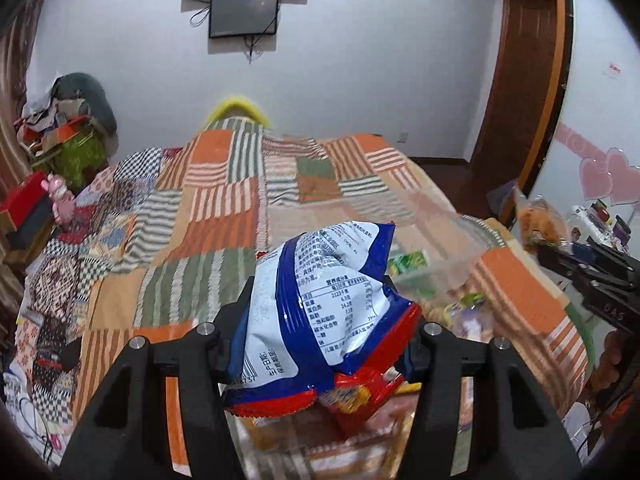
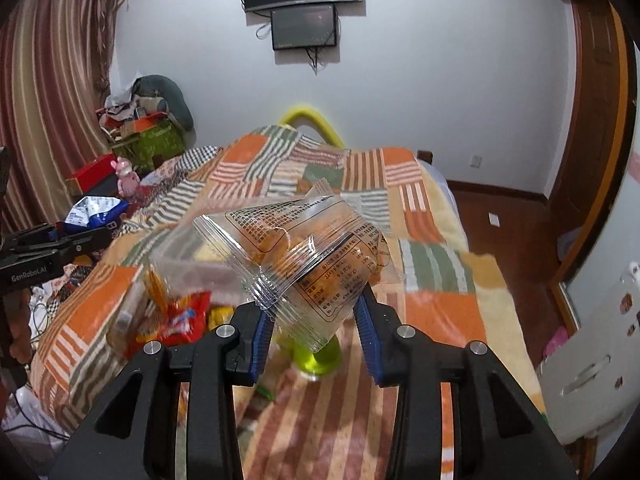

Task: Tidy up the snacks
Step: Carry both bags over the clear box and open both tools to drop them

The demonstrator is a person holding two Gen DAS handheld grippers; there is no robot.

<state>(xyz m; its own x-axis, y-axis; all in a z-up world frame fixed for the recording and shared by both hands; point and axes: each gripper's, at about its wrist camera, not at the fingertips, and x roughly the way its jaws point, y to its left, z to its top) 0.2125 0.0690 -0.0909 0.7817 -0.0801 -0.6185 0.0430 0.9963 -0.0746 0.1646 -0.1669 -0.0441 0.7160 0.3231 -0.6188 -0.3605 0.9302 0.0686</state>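
My left gripper is shut on a blue, white and red snack bag, held above the bed. My right gripper is shut on a clear packet of orange snacks, also held in the air. The right gripper with its packet shows at the right edge of the left wrist view. The left gripper with its blue bag shows at the left of the right wrist view. A clear plastic box lies on the bed with loose snack packets beside it.
A patchwork blanket covers the bed. A green cup stands on it below my right gripper. Clutter, a pink toy and boxes sit at the far left. A white cabinet is on the right.
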